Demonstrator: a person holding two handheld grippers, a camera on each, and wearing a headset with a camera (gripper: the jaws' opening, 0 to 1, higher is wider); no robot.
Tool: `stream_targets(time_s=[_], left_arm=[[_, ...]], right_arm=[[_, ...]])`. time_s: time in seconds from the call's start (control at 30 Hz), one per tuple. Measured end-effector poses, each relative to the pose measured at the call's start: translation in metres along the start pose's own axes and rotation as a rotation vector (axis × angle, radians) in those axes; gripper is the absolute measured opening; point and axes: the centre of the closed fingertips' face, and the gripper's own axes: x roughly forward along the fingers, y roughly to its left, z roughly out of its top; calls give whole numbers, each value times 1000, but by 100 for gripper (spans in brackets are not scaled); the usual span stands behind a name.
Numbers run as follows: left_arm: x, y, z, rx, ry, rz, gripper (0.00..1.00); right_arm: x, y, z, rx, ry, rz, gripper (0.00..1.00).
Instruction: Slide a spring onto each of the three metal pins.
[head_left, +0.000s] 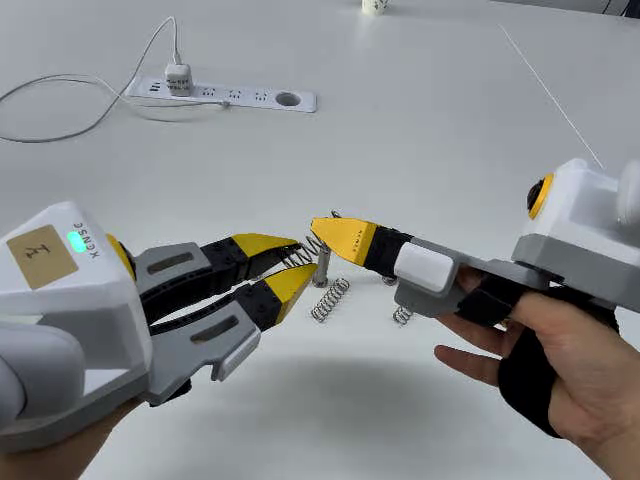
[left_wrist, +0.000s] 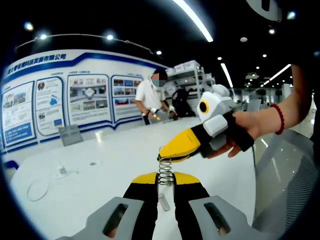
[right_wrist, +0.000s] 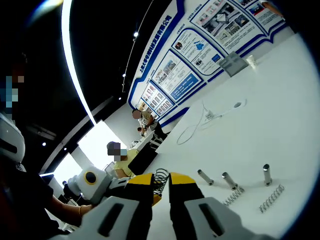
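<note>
The left tool (head_left: 301, 258), marked XENSE, and the right tool (head_left: 336, 226), both nearly closed, pinch opposite ends of 1 spring (left_wrist: 165, 172).

Yellow-tipped left gripper (head_left: 301, 258); perhaps black glove (head_left: 527, 382)

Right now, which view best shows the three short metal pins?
Right gripper view: all three short metal pins stand unobstructed. Head view: one pin, between the yellow jaws. Left gripper view: jaws and coil spring block them.
</note>
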Motion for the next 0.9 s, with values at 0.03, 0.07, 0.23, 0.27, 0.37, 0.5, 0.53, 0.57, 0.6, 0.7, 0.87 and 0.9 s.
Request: stream_targets(time_s=[0.03, 0.07, 0.23, 0.27, 0.37, 0.5, 0.53, 0.57, 0.6, 0.7, 0.87, 0.9], left_arm=[[0, 0, 0, 8, 5, 2, 11], [0, 0, -1, 31, 12, 9, 11], [-1, 1, -3, 54, 30, 14, 11], [0, 2, -3, 48, 32, 14, 11], [0, 2, -6, 36, 43, 14, 11], [1, 3, -11, 12, 63, 21, 11], [1, 3, -14, 8, 74, 22, 12], [1, 3, -16, 6, 84, 20, 13], [1, 3, -17, 3, 91, 22, 13], [0, 0, -21, -2, 103, 7, 17], [-3, 0, -30, -17, 142, 13, 23], [-4, 0, -32, -26, 150, 14, 24]], right_arm=[[0, 1, 0, -3, -1, 2, 12], [1, 2, -1, -13, -2, 6, 12], [1, 5, -1, -43, -2, 13, 11], [1, 5, -1, -46, -1, 12, 11], [2, 5, -3, -71, 5, 4, 11], [3, 6, -5, -154, 24, -24, 11], [3, 5, -5, -169, 26, -30, 11], [3, 6, -4, -179, 25, -33, 11], [4, 6, -3, -184, 24, -36, 11], [4, 4, -2, -216, 24, -54, 11], [7, 3, 0, -253, 19, -73, 11], [8, 2, 0, -268, 19, -78, 11]])
